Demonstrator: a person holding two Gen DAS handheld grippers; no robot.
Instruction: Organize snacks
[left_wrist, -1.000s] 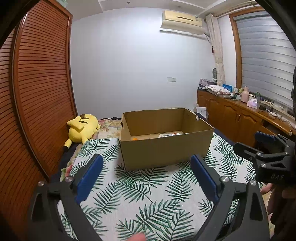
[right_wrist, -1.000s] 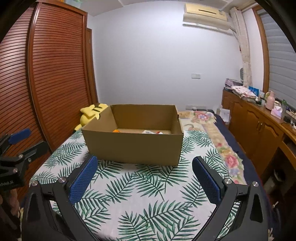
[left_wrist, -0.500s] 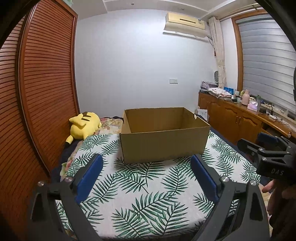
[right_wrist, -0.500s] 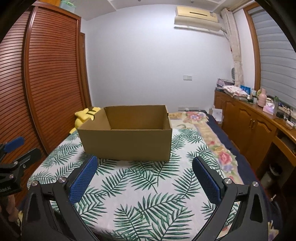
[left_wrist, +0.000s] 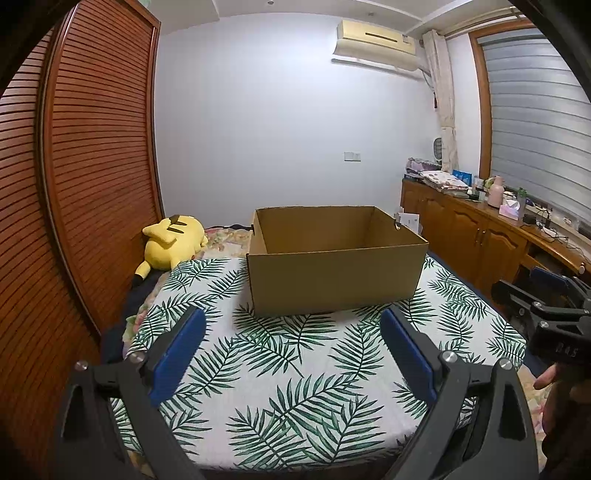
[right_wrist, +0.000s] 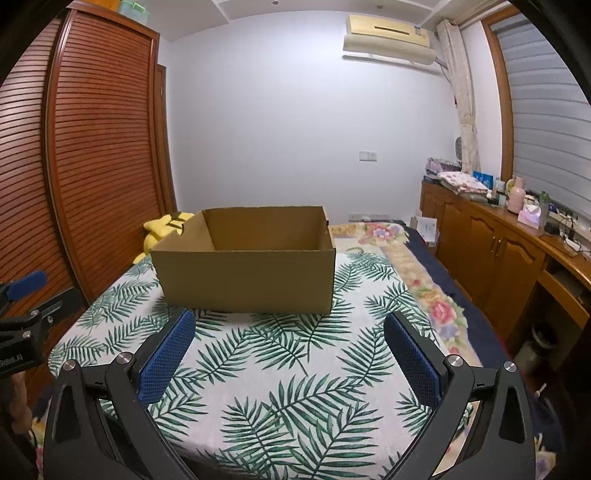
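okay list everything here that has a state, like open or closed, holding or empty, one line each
Left gripper: open, holding nothing.
Right gripper: open, holding nothing.
Cardboard box: upright, top open, contents hidden from here.
Wardrobe doors: shut.
Window blind: lowered.
Cabinet doors: shut.
Plush toy: lying down.

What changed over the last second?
Both cameras sank and pulled back: the cardboard box floor, where snack packets showed earlier, is now hidden behind its front wall. Nothing was gripped or released. Left gripper and right gripper stay open and empty; box and yellow plush unmoved.
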